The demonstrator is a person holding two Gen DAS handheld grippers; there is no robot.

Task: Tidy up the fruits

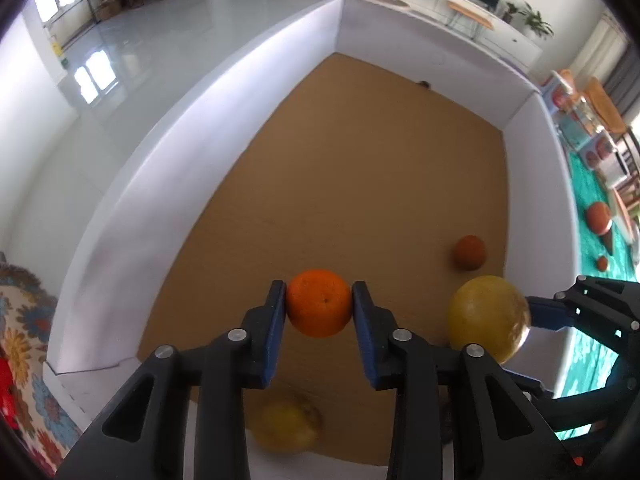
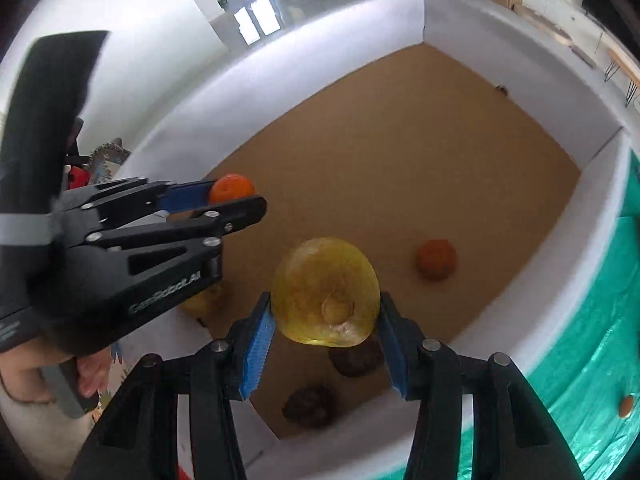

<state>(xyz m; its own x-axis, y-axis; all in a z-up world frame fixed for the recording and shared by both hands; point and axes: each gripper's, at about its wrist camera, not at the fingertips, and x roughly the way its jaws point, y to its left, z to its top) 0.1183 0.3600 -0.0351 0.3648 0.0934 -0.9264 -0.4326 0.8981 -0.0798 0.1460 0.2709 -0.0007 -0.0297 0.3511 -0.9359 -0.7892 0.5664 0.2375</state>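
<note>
My left gripper point(image 1: 319, 294) is shut on a small orange point(image 1: 319, 307), its blue pads pressing on both sides above the brown floor of a white-walled box point(image 1: 256, 92). The right wrist view shows this same gripper point(image 2: 236, 196) from the side with the orange point(image 2: 232, 187) at its tip. Just to its right, my right gripper point(image 2: 326, 300) is shut on a large yellow fruit point(image 2: 325, 292), also over the box. That yellow fruit point(image 1: 486, 316) appears in the left wrist view too.
On the box floor lie a darker orange point(image 2: 436, 259), a yellow fruit point(image 1: 286, 424) and two dark brown fruits point(image 2: 356, 358) point(image 2: 310, 406). A green cloth point(image 2: 600, 320) to the right of the box carries more round fruit point(image 1: 599, 218). A hand point(image 2: 90, 376) grips the left handle.
</note>
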